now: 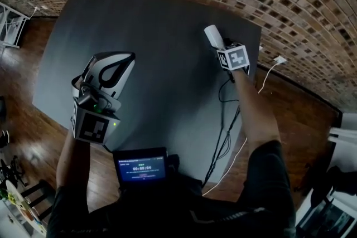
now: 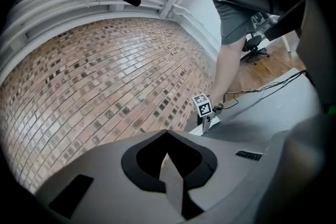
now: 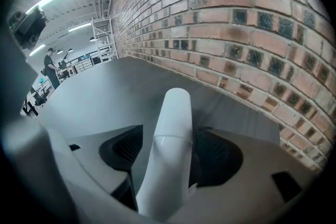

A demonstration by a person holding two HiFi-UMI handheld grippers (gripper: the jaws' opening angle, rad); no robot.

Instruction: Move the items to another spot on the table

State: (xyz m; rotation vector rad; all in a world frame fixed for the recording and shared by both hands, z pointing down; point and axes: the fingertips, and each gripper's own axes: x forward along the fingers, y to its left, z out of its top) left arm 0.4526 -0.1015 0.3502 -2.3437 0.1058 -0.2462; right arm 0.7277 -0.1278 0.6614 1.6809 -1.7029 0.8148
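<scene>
Tube (image 3: pixel 173 113), seemingly light, stiff, slippery: we are clamping its body in our right gripper (image 3: pixel 170 165); left gripper (image 2: pixel 168 136) is sitting closed, empty.

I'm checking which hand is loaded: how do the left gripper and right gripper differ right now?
The left gripper's jaws are together with nothing between them; the right gripper is closed on a white tube. In the head view the left gripper is over the table's near left part, the right gripper toward its far right corner. Both carry a marker cube.
</scene>
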